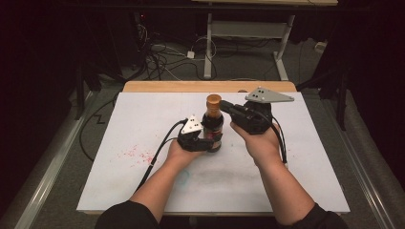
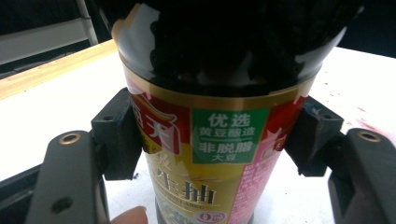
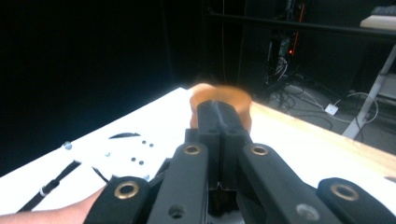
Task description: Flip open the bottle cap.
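Note:
A dark soy sauce bottle (image 1: pixel 213 126) with a red and gold label stands upright near the middle of the white table (image 1: pixel 143 119). It has an orange-brown cap (image 1: pixel 213 100). My left gripper (image 1: pixel 209 143) is shut on the bottle's lower body; in the left gripper view the bottle (image 2: pixel 219 140) sits between the two black pads (image 2: pixel 116 135), which press its sides. My right gripper (image 1: pixel 224 107) is held level at cap height, to the right of the bottle. Its jaws are closed against each other, tips right by the cap (image 3: pixel 233 95), which looks blurred behind my right gripper (image 3: pixel 219 112).
Red speckled stains (image 1: pixel 136 153) and a faint teal ring (image 1: pixel 184 177) mark the table's near left part. A wooden strip (image 1: pixel 191 86) edges the far side. Beyond it are floor cables (image 1: pixel 162 52) and another table's legs (image 1: pixel 208 47).

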